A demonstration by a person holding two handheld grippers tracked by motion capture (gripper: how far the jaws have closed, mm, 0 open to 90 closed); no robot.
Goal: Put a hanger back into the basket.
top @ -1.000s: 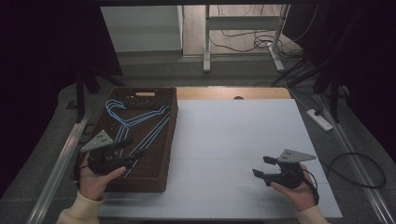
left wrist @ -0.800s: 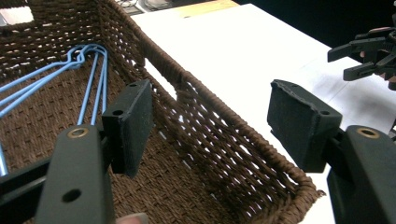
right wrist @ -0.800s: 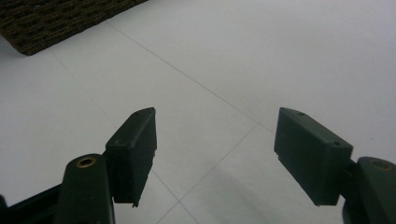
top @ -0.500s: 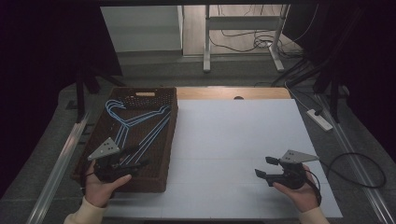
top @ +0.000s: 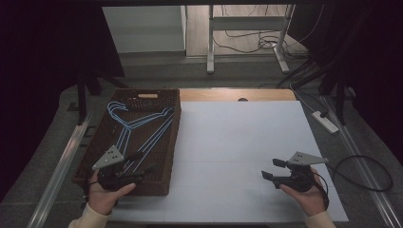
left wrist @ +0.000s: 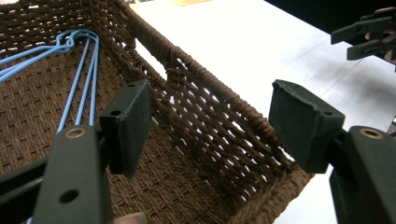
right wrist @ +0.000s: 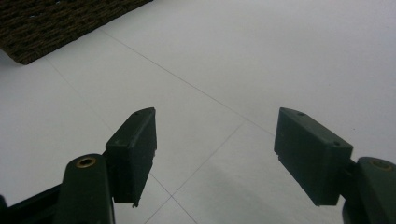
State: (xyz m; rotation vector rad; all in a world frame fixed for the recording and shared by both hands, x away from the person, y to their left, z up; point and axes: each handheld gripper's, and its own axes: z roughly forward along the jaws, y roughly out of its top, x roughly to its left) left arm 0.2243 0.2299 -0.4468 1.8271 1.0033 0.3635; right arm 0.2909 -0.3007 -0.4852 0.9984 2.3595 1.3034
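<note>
The left gripper point(top: 142, 172) hangs released over the woven basket's point(top: 172, 142) near corner, beside blue wire hangers point(top: 135, 126). The right gripper point(top: 274, 169), also released, hovers above the white table point(top: 237, 137).

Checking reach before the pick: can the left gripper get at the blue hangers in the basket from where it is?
Probably yes. The left gripper hovers open over the near end of the wicker basket, and the blue hangers lie uncovered on its floor, nothing between them.

Left gripper point(top: 142, 170) pulls back from over the blue hangers point(top: 135, 128) toward the wicker basket's point(top: 142, 187) near edge, fingers wide, holding nothing.
</note>
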